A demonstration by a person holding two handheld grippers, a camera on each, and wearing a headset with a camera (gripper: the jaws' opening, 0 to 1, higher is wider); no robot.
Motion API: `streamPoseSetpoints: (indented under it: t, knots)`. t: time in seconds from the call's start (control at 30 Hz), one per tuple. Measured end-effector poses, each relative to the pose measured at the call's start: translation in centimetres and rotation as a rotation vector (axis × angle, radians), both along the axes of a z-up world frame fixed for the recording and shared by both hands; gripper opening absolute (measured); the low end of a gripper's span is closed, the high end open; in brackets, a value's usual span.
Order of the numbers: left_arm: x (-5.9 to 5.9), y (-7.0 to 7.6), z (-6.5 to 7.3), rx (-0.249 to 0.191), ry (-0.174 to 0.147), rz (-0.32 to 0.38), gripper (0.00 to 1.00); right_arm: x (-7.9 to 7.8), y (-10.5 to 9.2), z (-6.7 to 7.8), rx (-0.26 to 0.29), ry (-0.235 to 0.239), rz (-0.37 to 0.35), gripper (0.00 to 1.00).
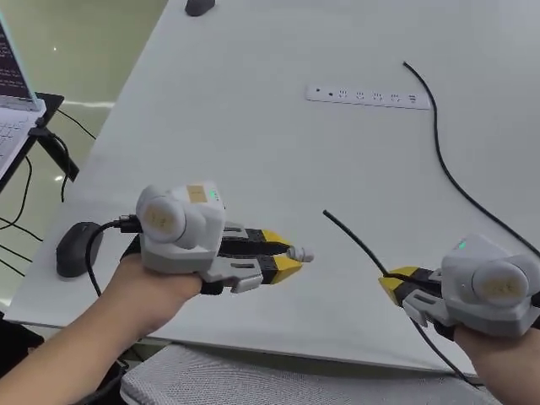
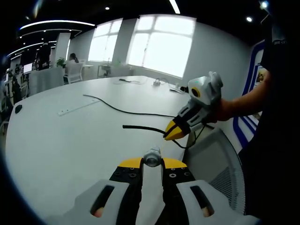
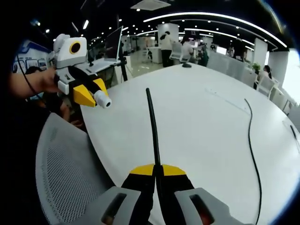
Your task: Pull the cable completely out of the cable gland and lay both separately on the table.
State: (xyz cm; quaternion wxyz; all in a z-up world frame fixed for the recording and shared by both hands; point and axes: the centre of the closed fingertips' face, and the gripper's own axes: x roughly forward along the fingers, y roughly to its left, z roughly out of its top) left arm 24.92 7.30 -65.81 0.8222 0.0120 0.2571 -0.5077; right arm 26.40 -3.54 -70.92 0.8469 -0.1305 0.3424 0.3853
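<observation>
Above the counter's (image 1: 253, 143) near edge, the cable gland (image 1: 301, 253) is clamped in the left gripper's (image 1: 285, 253) jaws. The cable (image 1: 354, 238), clear of the gland, is gripped by the right gripper's (image 1: 390, 281) jaws.

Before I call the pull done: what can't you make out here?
Tail of cable: head view, passes under right tool, end hidden behind the hand.
Rear of cable gland: left gripper view, hidden between left tool's jaws; too small for detail.
End of loose cable: head view, cut off by right edge.
</observation>
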Motion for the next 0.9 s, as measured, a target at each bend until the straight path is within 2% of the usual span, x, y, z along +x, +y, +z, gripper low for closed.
streamPoseSetpoints:
  t: [0.27,0.7,0.9]
  knots:
    - [0.0,0.2,-0.8,0.006,-0.002,-0.007,0.15,1.9,1.5,1.0,-0.007,-0.016,0.026,0.0]
    - [-0.3,1.1,-3.0,0.013,0.027,0.002,0.15,4.6,4.1,0.9,-0.031,0.002,0.07,0.0]
    - [0.1,1.4,-3.4,0.01,0.012,0.007,0.15,5.5,5.5,0.4,-0.047,0.014,0.101,0.0]
